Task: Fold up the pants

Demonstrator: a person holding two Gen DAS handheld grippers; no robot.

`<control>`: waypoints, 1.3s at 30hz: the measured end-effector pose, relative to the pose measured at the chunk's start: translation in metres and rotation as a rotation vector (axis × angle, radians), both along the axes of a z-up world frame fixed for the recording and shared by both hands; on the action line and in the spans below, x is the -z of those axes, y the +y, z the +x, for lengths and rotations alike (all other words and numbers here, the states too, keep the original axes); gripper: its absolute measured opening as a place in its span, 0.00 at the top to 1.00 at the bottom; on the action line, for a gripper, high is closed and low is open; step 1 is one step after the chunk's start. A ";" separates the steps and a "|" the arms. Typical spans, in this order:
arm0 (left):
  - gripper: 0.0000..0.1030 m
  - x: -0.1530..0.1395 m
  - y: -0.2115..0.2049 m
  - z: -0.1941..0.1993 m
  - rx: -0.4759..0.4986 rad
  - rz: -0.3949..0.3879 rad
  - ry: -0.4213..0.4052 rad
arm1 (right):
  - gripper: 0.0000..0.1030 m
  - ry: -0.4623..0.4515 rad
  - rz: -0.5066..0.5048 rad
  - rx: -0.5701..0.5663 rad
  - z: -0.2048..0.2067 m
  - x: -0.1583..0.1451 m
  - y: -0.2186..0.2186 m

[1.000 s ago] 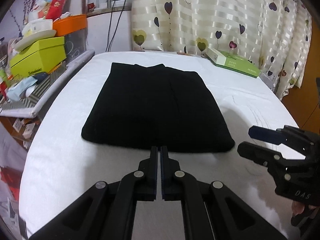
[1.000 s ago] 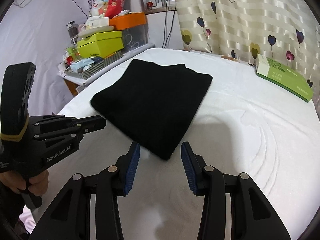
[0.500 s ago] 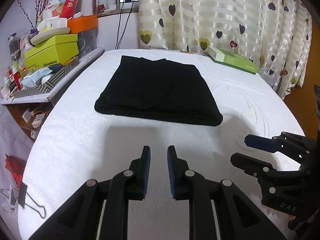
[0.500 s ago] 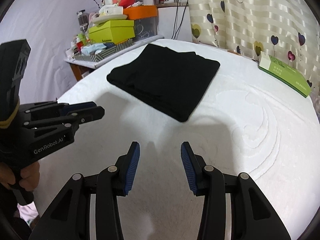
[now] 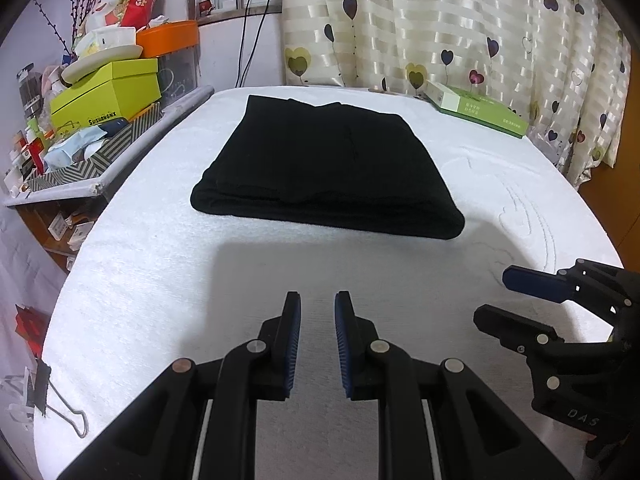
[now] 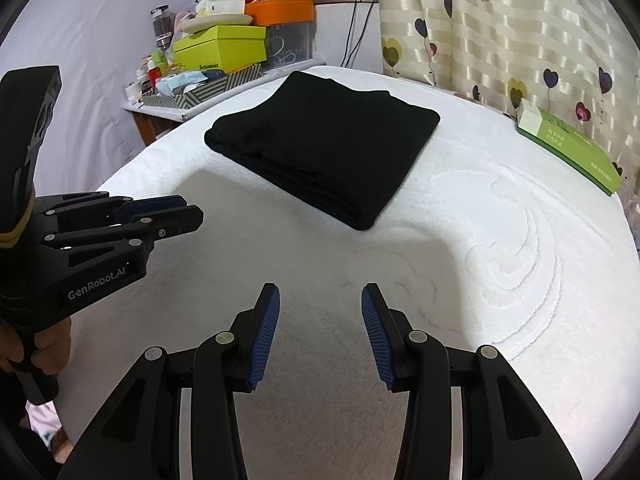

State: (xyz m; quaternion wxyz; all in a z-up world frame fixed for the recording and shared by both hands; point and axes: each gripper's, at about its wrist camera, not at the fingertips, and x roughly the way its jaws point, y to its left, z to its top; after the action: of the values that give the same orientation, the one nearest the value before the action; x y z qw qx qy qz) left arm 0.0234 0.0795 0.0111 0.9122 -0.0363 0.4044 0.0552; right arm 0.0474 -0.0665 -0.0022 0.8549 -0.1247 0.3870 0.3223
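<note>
The black pants lay folded into a compact, layered rectangle on the white textured cover of the bed, flat and clear of both tools. In the left wrist view the bundle sat at about 12 o'clock from the left hand-held gripper, well apart from it, with its thick folded edge facing the camera. The left hand-held gripper hovered over bare cover with its blue-padded fingers parted by a modest gap and nothing between them.

The right hand-held gripper stood wider open, its ribbed blue pads spread and empty, also above the cover. From it the pants lay at roughly 12 o'clock, turned so that one corner pointed back toward the camera. In the left wrist view the same right tool showed at 4 o'clock, its two fingers apart, holding nothing. In the right wrist view the left tool reached in from 9 o'clock, and a person's hand gripped its handle low at the left edge.

A flat green box rested on the bed at about 1 o'clock from the pants, near the heart-patterned curtain. A lime-green shoebox sat among clutter on a side shelf at 10 o'clock. A black binder clip hung at the cover's near left edge.
</note>
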 end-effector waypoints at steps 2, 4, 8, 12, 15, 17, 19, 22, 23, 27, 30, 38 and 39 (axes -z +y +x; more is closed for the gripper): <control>0.81 0.002 0.001 0.001 0.000 0.003 0.006 | 0.57 0.000 -0.010 0.005 0.001 0.002 0.001; 0.81 0.003 0.001 0.002 0.000 0.010 0.015 | 0.57 0.004 -0.016 0.009 0.002 0.004 0.001; 0.81 0.005 -0.001 0.003 0.009 0.025 0.023 | 0.57 0.012 -0.022 0.013 0.003 0.007 0.000; 0.81 0.008 0.000 0.005 0.013 0.033 0.034 | 0.57 0.014 -0.027 0.012 0.004 0.008 0.000; 0.81 0.010 0.000 0.005 0.013 0.036 0.039 | 0.57 0.011 -0.033 0.013 0.004 0.009 0.000; 0.81 0.010 0.000 0.004 0.014 0.042 0.036 | 0.57 0.011 -0.034 0.012 0.004 0.009 0.000; 0.81 0.010 0.000 0.004 0.013 0.042 0.036 | 0.57 0.012 -0.033 0.012 0.004 0.009 0.001; 0.81 0.010 0.000 0.004 0.013 0.046 0.034 | 0.57 0.014 -0.034 0.013 0.004 0.009 0.001; 0.81 0.010 0.000 0.003 0.013 0.048 0.033 | 0.57 0.013 -0.034 0.013 0.004 0.009 0.001; 0.80 0.010 0.000 0.004 0.011 0.051 0.033 | 0.57 0.013 -0.036 0.014 0.004 0.009 0.001; 0.76 0.011 0.001 0.005 0.006 0.055 0.034 | 0.57 0.010 -0.040 0.014 0.005 0.009 0.001; 0.64 0.013 0.002 0.007 -0.018 0.079 0.037 | 0.56 0.013 -0.039 0.015 0.009 0.010 0.003; 0.61 0.013 0.003 0.007 -0.025 0.080 0.037 | 0.56 0.016 -0.035 0.015 0.009 0.010 0.003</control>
State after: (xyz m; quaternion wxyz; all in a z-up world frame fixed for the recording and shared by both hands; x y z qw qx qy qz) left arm 0.0305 0.0830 -0.0017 0.9045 -0.0041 0.4183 0.0834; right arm 0.0569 -0.0639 -0.0120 0.8519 -0.1341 0.4001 0.3102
